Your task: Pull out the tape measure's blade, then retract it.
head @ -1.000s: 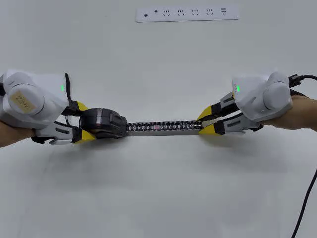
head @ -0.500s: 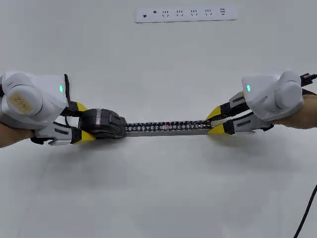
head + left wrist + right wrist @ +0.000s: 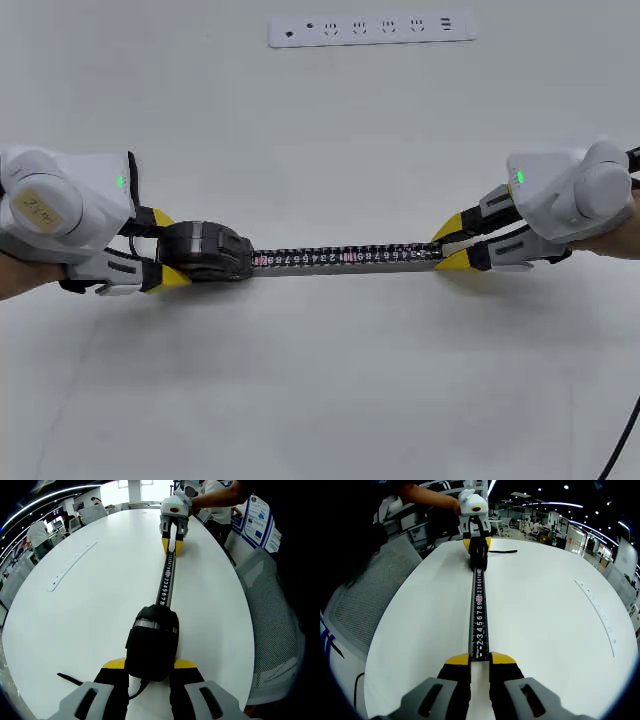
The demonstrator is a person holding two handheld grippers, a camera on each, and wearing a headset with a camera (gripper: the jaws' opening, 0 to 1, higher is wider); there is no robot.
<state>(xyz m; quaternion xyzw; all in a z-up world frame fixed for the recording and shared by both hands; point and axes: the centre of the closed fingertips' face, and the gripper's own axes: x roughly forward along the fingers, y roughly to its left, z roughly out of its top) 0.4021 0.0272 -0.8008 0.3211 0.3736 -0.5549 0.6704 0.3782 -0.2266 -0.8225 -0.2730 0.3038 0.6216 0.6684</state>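
Left tool (image 3: 170,248) clamps tape measure (image 3: 208,250), blade (image 3: 345,258) stretched rightward into right tool (image 3: 446,247).

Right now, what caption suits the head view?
Left gripper holds the tape measure's case, right gripper pinches its pulled-out blade over a white table.

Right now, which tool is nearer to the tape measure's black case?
Left. The left tool clamps the case; the right tool holds the blade at its far end, away from the case.
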